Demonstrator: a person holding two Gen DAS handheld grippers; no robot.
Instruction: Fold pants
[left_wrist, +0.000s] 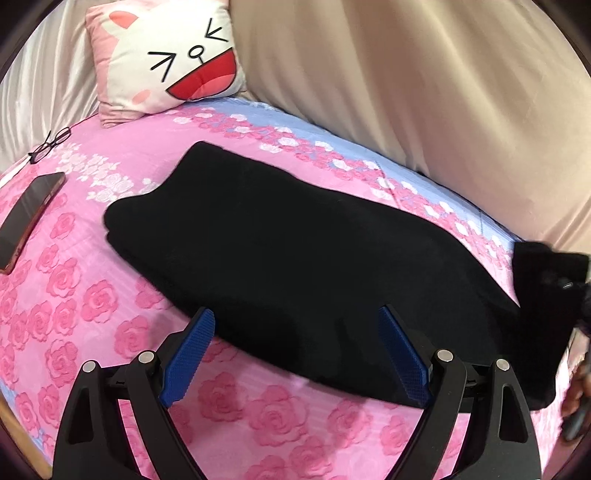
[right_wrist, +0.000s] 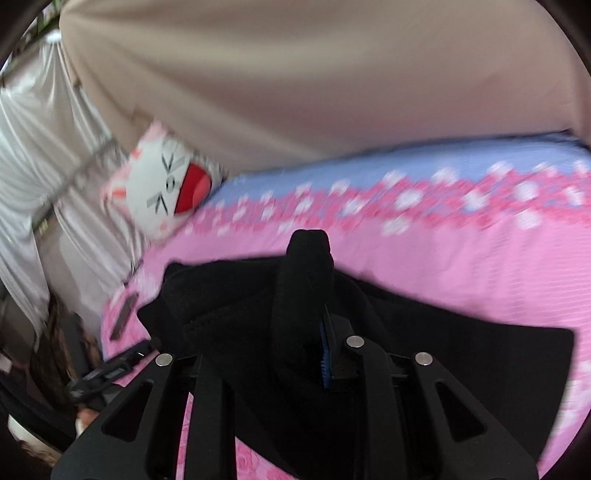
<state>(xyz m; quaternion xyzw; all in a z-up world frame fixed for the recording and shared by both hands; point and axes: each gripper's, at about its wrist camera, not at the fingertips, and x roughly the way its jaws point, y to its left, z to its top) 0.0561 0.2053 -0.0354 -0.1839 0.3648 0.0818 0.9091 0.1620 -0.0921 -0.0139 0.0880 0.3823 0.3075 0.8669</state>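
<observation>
- Left wrist view: the black pants (left_wrist: 280, 251) are lying flat on the bed (left_wrist: 74, 295), which is wearing a pink rose-print cover with a blue strip along its far edge.
- The cloth is looking thick, matte and dark, folded lengthwise into one long band that is running from the upper left to the lower right; layered edges are showing at its left end.
- The left claw (left_wrist: 297, 354) is hovering with its blue pads spread wide, one to each side of the pants' near edge, and nothing is being pinched.
- At the right rim, a blurred dark shape that appears to be the right claw (left_wrist: 554, 284) is lifting the pants' far end off the bed.
- A cartoon-cat pillow (left_wrist: 166, 55), a pair of glasses (left_wrist: 50, 146) and a phone (left_wrist: 27, 218) are sitting well apart from the pants, toward the left.
- Right wrist view: the picture is smearing with motion. The right claw (right_wrist: 306, 347) is standing narrow, clamping a bunched end of the pants (right_wrist: 461, 350), and a roll of cloth is sticking up past the fingertips.
- The rest of the pants is spreading below and to the right over the bed (right_wrist: 424, 258), the pillow (right_wrist: 166, 192) at the left.
</observation>
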